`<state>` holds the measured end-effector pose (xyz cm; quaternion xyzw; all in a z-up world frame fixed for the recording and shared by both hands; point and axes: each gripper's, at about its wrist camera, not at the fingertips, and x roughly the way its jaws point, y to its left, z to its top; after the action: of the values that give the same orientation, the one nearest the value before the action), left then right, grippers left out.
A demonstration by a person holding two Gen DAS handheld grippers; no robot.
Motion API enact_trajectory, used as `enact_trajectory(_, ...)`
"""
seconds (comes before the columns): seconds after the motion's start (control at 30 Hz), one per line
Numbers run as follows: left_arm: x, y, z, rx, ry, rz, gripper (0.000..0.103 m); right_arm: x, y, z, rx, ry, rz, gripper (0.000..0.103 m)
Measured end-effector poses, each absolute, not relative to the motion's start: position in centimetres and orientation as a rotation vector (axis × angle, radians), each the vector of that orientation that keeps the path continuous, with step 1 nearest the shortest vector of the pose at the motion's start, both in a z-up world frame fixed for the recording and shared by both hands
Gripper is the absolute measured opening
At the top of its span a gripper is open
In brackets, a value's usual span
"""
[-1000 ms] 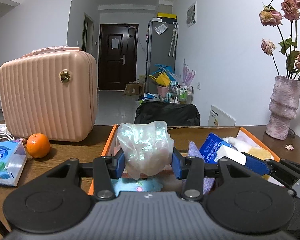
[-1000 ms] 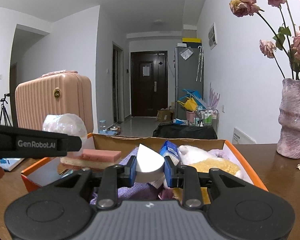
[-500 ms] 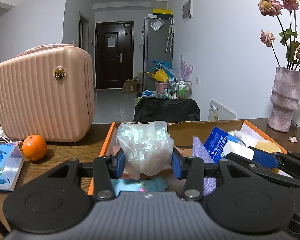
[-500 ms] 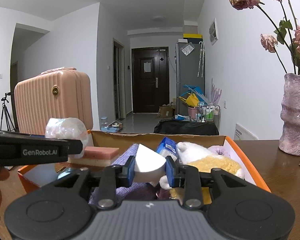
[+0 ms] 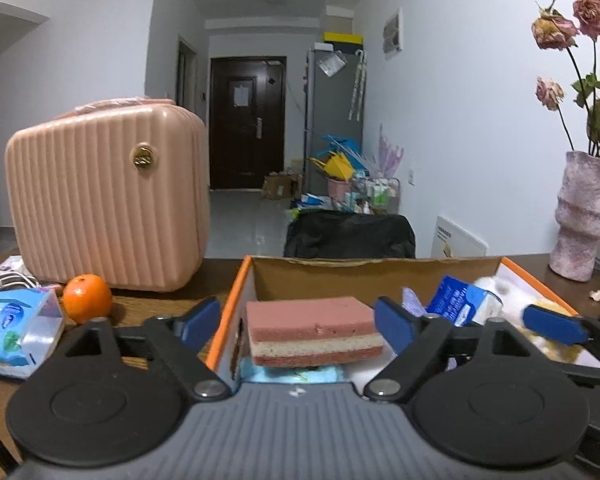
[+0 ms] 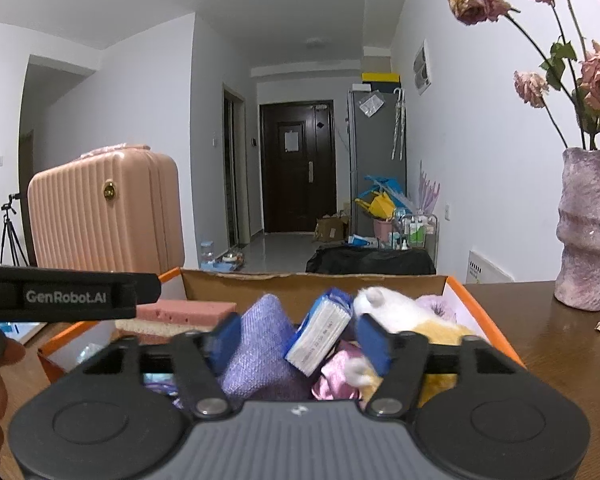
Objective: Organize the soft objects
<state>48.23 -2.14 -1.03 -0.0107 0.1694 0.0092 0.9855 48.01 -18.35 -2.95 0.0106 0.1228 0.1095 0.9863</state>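
Note:
My left gripper [image 5: 298, 322] hangs over the left end of the orange-rimmed cardboard box [image 5: 228, 312], its jaws opening wide with nothing pressed between the pads. Beyond them a pink-and-cream layered sponge [image 5: 314, 330] lies in the box on something light blue. My right gripper [image 6: 299, 342] is over the box's right half, jaws also opening. A purple knitted cloth [image 6: 260, 344] and a blue tissue pack [image 6: 320, 336] show between its fingers, untouched. A white-and-yellow plush [image 6: 400, 312] and shiny pink fabric [image 6: 340, 376] lie beside them.
A pink ribbed case [image 5: 108, 196], an orange [image 5: 87, 298] and a blue wipes pack [image 5: 16, 332] sit left of the box on the wooden table. A rough pink vase [image 6: 588, 232] of dried roses stands at the right. A hand shows at the left edge.
Both grippers have opened. The crinkled clear bag is gone from between the left fingers and the white wedge from between the right ones; neither shows now. Neither hand has moved.

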Motion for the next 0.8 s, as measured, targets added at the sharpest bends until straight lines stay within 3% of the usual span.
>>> enact_trajectory(0.07,48.16,-2.06,-0.97,-0.028,0.335,0.027,0.100,47.85,-18.41,-2.91,0.023,0.233,0.209,0.083)
enact_trajectory(0.17,47.99,-2.05,-0.92,-0.022,0.323,0.040,0.103,47.76,-18.58,-2.82,0.031,0.220,0.204,0.088)
enact_trajectory(0.3,47.92,-1.91,-0.96,-0.027,0.321,0.055,0.103,47.78,-18.69,-2.80,0.031,0.208,0.185,0.103)
enact_trajectory(0.8,47.90,-1.62,-0.87,-0.039,0.319,0.068,0.103,47.50,-18.87,-2.80,0.038,0.188,0.175,0.103)
